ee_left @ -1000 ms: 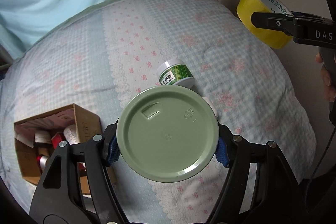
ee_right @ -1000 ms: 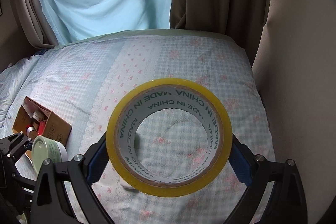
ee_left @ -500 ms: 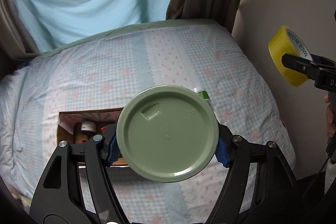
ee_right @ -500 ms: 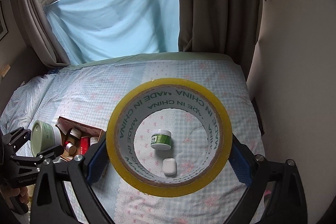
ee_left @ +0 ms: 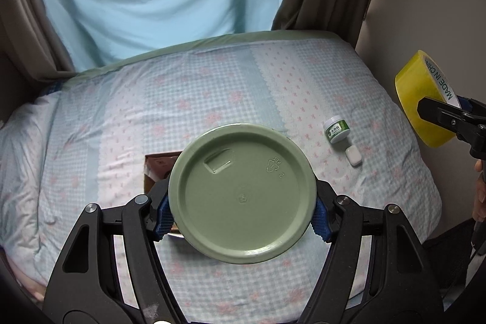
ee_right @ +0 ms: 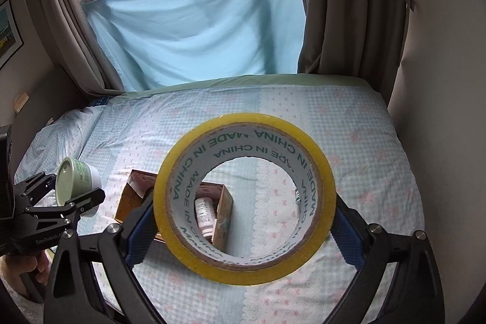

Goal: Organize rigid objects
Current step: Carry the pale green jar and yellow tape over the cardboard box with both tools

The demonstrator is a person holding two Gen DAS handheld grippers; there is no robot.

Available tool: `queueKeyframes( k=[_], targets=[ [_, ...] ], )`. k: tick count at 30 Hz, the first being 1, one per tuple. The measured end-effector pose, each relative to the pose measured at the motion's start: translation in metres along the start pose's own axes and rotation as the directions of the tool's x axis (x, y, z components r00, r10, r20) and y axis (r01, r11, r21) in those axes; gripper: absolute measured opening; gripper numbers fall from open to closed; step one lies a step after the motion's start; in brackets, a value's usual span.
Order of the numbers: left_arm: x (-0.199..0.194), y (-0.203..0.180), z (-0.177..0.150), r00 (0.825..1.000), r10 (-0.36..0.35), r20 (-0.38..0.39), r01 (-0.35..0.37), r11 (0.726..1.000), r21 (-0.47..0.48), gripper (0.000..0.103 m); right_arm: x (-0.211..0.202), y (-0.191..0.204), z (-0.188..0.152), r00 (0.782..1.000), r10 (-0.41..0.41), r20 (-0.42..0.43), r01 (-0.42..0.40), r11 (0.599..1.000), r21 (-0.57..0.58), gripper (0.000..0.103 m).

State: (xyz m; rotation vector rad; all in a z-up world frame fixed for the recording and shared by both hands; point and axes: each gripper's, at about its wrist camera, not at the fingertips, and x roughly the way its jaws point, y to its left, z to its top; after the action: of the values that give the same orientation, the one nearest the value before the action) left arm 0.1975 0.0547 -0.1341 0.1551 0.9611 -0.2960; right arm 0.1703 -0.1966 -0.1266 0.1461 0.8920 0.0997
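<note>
Tape roll, yellow with "MADE IN CHINA" printed round its core, sits clamped between the blue pads of my right tool, held in the air above the bed. My left tool grips a pale green tub by its sides, its round base facing the camera; in the right wrist view the same tub shows at the left, also in the air.

Below the tub, on the quilt, lies an open cardboard box; through the tape's hole I see a white bottle lying inside it. In the left wrist view only a corner of the box shows past the tub's rim.

Further right on the bed stands a small white jar with a green label, and just nearer than it lies a small white case, close beside but apart from the jar.

At the far edge of the bed hangs a light blue sheet across the window, with brown curtains at the right.
</note>
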Motion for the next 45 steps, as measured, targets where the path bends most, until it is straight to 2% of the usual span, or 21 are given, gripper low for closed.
queueKeyframes(
  k=[4,11,18,24,31,37,39,42,45],
  targets=[
    [0.003,0.047,-0.006,1.000,-0.004,-0.010,0.004,0.999,0.051,0.068,0.021,0.052,-0.003,0.999,0.009,-0.031,-0.008,0.999,0.038,0.097],
    [0.026,0.111,-0.016,0.996,-0.061,-0.065,0.066,0.995,0.081,0.068,0.059,0.117,-0.004,0.997,0.008,-0.075,0.001,0.991,0.133,0.097],
    [0.070,0.143,-0.023,0.988,-0.093,-0.123,0.099,0.994,0.045,0.068,0.105,0.157,-0.002,0.986,0.029,-0.163,-0.004,0.988,0.156,0.097],
    [0.120,0.153,-0.029,0.978,-0.082,-0.192,0.088,0.996,0.023,0.068,0.166,0.171,-0.007,0.962,0.064,-0.266,-0.021,0.987,0.161,0.097],
    [0.179,0.160,-0.040,0.952,-0.072,-0.297,0.083,0.996,0.026,0.068,0.240,0.162,-0.023,0.914,0.112,-0.389,-0.027,0.976,0.217,0.097],
    [0.230,0.156,-0.057,0.914,-0.059,-0.400,0.081,0.996,0.038,0.068,0.294,0.154,-0.044,0.868,0.115,-0.483,-0.004,0.974,0.225,0.097],
    [0.244,0.154,-0.064,0.899,-0.056,-0.434,0.085,0.995,0.047,0.068,0.308,0.157,-0.051,0.858,0.085,-0.506,0.004,0.985,0.173,0.097],
    [0.263,0.147,-0.073,0.876,-0.038,-0.480,0.087,0.993,0.079,0.068,0.326,0.165,-0.060,0.851,0.008,-0.526,0.010,0.999,0.031,0.097],
    [0.276,0.141,-0.079,0.861,-0.030,-0.508,0.104,0.988,0.117,0.067,0.338,0.171,-0.071,0.845,-0.037,-0.533,-0.013,0.996,-0.089,0.097]
  ],
)
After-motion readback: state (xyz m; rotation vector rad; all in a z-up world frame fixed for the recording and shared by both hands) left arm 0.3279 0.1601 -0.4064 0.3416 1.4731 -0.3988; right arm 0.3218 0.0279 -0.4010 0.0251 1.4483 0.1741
